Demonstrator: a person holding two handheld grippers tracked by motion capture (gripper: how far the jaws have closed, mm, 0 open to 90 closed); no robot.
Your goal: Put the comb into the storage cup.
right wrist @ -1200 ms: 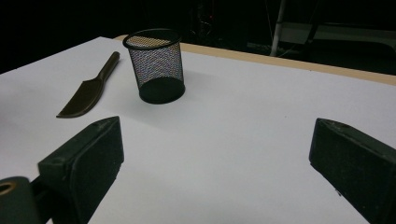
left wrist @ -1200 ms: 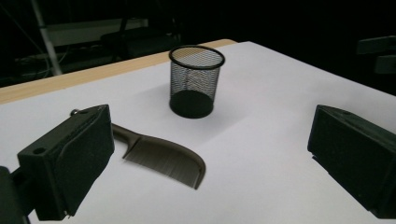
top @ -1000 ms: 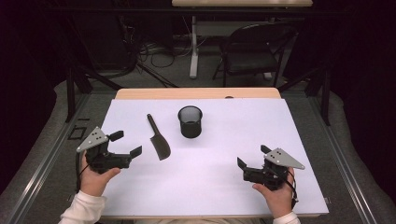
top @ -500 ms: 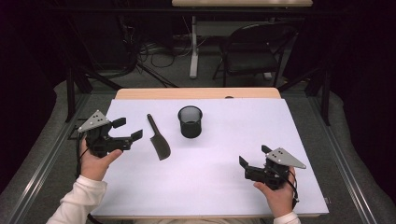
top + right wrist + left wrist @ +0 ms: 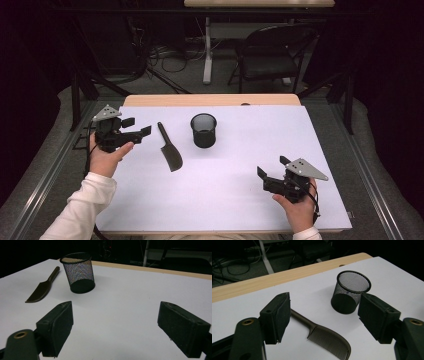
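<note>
White table (image 5: 225,200); left claw (image 5: 138,127) raised, levelled toward comb (image 5: 170,148).

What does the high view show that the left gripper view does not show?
The high view alone takes in the person's hands, the left gripper from outside, the right gripper near the table's front edge, and a folding chair behind the table. The left gripper view alone gives the comb's fine teeth and the mesh cup's weave close up, seen between its own open jaws with nothing held. Both share the comb, the cup standing upright, and the white table.
</note>
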